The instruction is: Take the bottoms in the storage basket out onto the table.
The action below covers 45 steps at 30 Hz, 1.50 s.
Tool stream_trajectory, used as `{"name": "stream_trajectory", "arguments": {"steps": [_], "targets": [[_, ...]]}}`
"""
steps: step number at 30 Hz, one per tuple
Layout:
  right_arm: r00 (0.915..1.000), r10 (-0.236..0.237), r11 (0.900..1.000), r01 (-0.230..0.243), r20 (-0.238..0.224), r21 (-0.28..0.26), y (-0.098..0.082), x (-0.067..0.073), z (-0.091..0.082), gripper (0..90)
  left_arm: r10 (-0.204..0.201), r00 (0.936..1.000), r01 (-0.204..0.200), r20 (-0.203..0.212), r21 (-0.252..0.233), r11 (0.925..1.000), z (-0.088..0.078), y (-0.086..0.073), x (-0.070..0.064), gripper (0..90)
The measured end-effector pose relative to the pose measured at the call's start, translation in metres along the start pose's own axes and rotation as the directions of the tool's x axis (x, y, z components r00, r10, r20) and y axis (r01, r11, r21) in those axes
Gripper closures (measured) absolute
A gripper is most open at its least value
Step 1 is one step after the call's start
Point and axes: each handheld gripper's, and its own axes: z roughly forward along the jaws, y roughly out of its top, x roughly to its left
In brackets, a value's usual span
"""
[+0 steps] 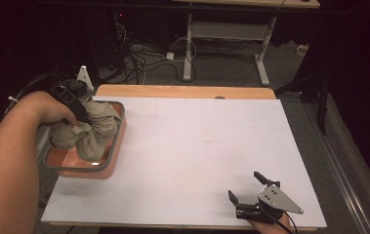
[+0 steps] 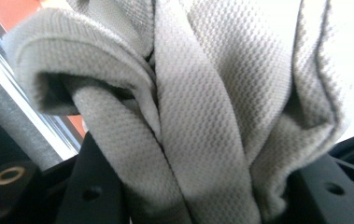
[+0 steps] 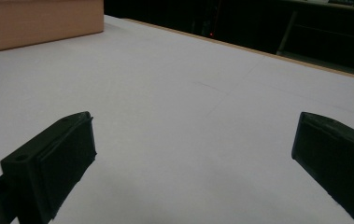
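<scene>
left gripper (image 1: 77,114) over the orange tray (image 1: 116,146) at the table's near-left corner. jaws clamped on a bunched grey cloth (image 1: 92,129); in the left gripper view the cloth (image 2: 202,116) is pinched in thick folds between the two black jaws, so they stop short of meeting with fabric packed between them. grip sits high on the bundle, near its gathered top, which looks chosen so the loose ends hang down together rather than spill over the rim.

cloth position: most of it above the tray's inside, lower folds draping toward the tray floor; cannot tell whether the bottom touches the floor. one lobe leans toward the rim nearest the person's arm.

tray has a grey rim band and bare orange floor showing at the near end. it sits on the white sheet (image 1: 197,146) covering the table, close to its left edge.

right gripper (image 1: 251,192) parked at the near-right of the sheet, well apart from tray and cloth. jaws wide apart, nothing between them; the right gripper view shows bare white sheet between the jaws and the tray's side wall (image 3: 39,21) far off. likely kept out of the way while the left does the work.
</scene>
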Motion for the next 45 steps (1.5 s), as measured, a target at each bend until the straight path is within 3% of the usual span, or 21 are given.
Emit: {"name": "stream_trajectory", "arguments": {"steps": [22,45], "targets": [[1.0000,-0.003,1.000,0.003,-0.001,-0.002,0.000,0.000,-0.001,0.5,0.082,0.9966,-0.083,-0.007,-0.025,0.9963,-0.014,0.022,-0.041,54.5],[1.0000,0.000,1.000,0.000,0.002,-0.008,0.002,-0.001,-0.003,0.5,0.149,0.9889,-0.149,-0.004,-0.043,0.9880,-0.011,0.042,-0.077,54.5]]}}
